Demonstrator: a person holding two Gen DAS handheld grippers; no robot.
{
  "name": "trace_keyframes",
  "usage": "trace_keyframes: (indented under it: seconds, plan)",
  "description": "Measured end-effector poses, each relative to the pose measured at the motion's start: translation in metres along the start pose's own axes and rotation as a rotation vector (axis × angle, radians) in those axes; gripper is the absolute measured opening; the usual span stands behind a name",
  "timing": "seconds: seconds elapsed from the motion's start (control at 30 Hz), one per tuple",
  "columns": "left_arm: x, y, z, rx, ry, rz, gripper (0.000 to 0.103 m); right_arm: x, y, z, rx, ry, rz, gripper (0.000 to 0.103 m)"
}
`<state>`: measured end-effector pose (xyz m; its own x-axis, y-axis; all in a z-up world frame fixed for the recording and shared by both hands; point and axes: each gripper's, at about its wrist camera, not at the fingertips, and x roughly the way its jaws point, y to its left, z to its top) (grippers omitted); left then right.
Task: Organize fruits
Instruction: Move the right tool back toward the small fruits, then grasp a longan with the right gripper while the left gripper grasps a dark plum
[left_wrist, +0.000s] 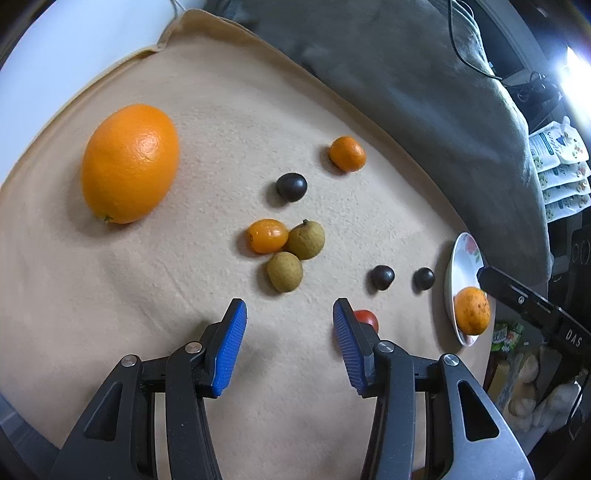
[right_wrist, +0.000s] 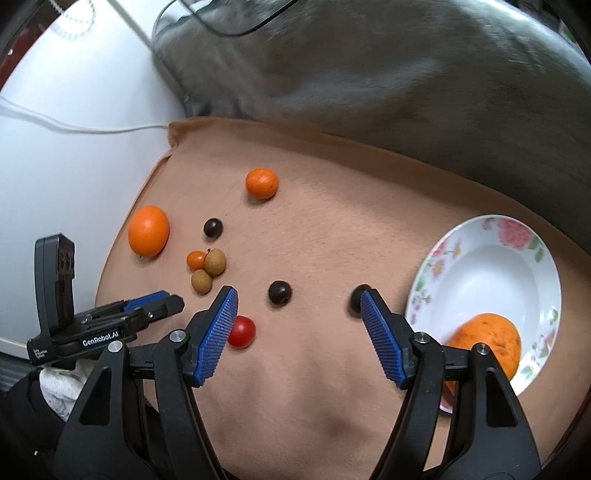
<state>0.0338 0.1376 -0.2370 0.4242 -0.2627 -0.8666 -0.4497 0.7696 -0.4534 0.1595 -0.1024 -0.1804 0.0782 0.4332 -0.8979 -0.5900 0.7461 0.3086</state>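
On the beige cloth (left_wrist: 207, 110) lie a big orange (left_wrist: 129, 162), a small mandarin (left_wrist: 347, 153), a kumquat (left_wrist: 267, 236) touching two brown longans (left_wrist: 306, 240), three dark round fruits (left_wrist: 291, 186), and a red cherry tomato (right_wrist: 242, 331). A flowered white plate (right_wrist: 491, 266) at the right holds one speckled orange fruit (right_wrist: 487, 343). My left gripper (left_wrist: 290, 310) is open above bare cloth, just short of the longans, the tomato half hidden behind its right finger. My right gripper (right_wrist: 299, 295) is open and empty, with a dark fruit (right_wrist: 279, 292) just beyond its tips.
A grey cushion (left_wrist: 406, 74) borders the cloth's far side. To the left are a white surface (right_wrist: 74, 166) and a white cable (right_wrist: 74, 127). Packets (left_wrist: 561, 173) and clutter lie past the right edge. The left gripper's body (right_wrist: 110, 325) sits close beside my right gripper.
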Motion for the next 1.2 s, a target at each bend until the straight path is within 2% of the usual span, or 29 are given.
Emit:
trace_keyframes:
  seconds: [0.03,0.33,0.43,0.67,1.0,1.2]
  plan:
    - [0.001,0.001,0.001,-0.002,0.002,-0.001,0.041,0.002,0.001,0.000,-0.006,0.006,0.002,0.072]
    - [0.013,-0.003,0.002,0.019,0.022,0.010,0.039,0.029,0.015,-0.001,-0.061,0.071,0.012,0.062]
    - [0.018,-0.003,0.003,0.020,0.031,0.015,0.037,0.040,0.018,-0.002,-0.071,0.096,0.013,0.055]
    - [0.023,-0.005,0.005,0.033,0.030,0.035,0.036,0.062,0.020,-0.002,-0.085,0.131,-0.010,0.049]
    - [0.030,-0.009,0.011,0.034,0.033,0.049,0.036,0.078,0.020,0.002,-0.090,0.154,-0.023,0.046]
    - [0.034,-0.012,0.013,0.044,0.040,0.056,0.031,0.086,0.022,0.002,-0.099,0.167,-0.033,0.046]
